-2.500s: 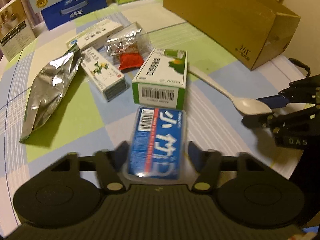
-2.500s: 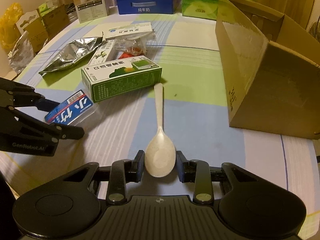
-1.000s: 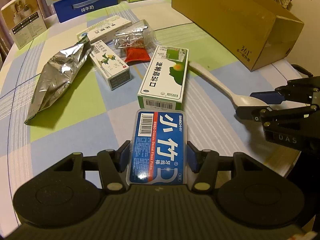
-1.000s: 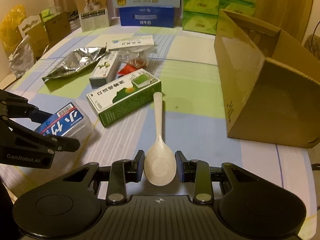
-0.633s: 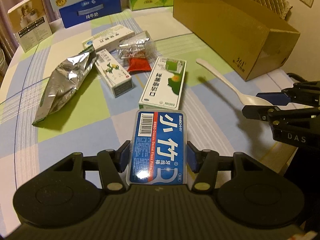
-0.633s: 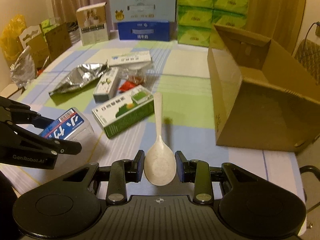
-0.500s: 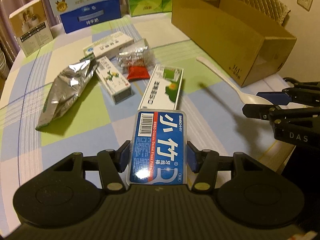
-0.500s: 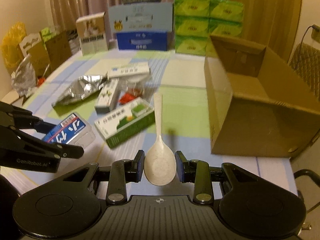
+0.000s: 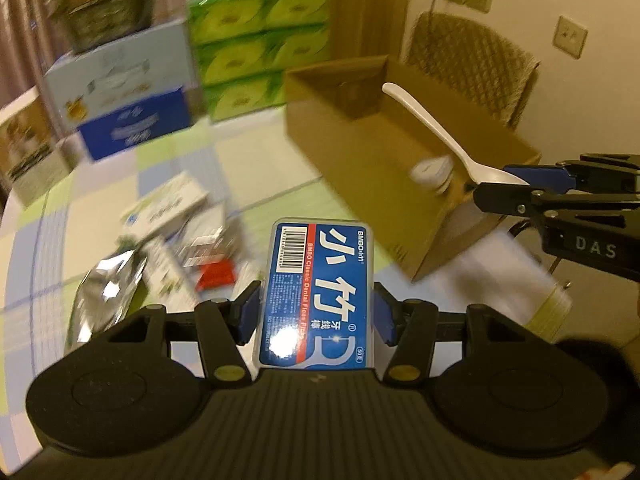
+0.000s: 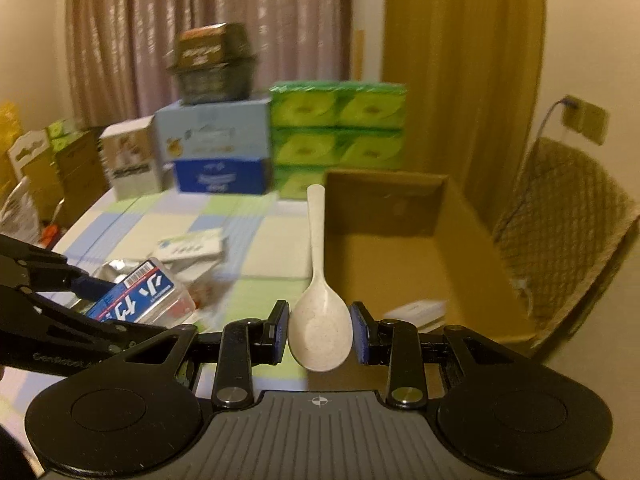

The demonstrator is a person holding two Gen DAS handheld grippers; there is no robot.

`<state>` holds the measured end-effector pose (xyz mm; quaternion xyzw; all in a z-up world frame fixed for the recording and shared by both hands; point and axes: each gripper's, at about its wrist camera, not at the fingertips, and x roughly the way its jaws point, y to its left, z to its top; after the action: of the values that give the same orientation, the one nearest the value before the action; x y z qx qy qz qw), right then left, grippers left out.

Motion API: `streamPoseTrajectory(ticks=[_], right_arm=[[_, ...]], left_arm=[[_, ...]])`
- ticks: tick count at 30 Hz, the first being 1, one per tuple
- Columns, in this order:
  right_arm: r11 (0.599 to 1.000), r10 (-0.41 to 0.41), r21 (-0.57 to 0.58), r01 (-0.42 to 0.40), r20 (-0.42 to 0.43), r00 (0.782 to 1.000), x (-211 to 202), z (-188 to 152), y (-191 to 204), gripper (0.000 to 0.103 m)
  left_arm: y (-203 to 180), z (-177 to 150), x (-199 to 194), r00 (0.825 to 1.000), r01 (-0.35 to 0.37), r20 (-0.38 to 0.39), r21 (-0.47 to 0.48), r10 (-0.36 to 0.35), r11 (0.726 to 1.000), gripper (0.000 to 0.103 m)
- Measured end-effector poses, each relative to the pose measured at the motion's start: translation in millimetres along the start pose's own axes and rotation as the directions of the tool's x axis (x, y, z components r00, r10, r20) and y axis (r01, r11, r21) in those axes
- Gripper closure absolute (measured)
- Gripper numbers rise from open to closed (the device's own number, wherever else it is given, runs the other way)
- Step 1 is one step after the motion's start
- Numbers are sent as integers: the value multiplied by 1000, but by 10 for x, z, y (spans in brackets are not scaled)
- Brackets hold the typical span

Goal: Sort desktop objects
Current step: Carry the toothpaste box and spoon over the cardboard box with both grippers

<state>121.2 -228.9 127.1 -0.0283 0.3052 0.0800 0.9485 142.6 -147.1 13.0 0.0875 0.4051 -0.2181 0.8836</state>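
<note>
Left wrist view shows the left gripper clamped on a blue dental floss pick box, held in the air short of the open cardboard box. Beside it, the right gripper pinches a white spoon by its bowl, handle pointing over the cardboard box's near wall, above the checked worktop.

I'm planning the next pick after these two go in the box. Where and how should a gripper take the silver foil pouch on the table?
Blur limits this, so it's a judgement. The foil pouch lies flat and crinkled by the medicine boxes. Come from above on its free left side and pinch across a narrow end, where the raised creases give the fingers something to close on.
</note>
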Motion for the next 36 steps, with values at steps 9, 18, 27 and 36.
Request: streamPoseTrajectory(ticks=[9, 18, 27, 36], right_arm=[[996, -64, 59, 64, 5, 998, 174, 235, -748, 73], [989, -64, 129, 68, -35, 997, 410, 220, -1214, 73], [983, -40, 179, 52, -67, 997, 639, 184, -1349, 73], [980, -38, 194, 54, -88, 995, 770, 144, -1396, 73]], left_arm=[[-559, 687, 310, 996, 76, 31, 66, -79, 995, 52], [-834, 1083, 754, 992, 122, 15, 97, -124, 988, 52], [-891, 1206, 1079, 991, 135, -16, 109, -134, 985, 52], [-903, 1230, 1249, 989, 147, -32, 118, -144, 982, 52]])
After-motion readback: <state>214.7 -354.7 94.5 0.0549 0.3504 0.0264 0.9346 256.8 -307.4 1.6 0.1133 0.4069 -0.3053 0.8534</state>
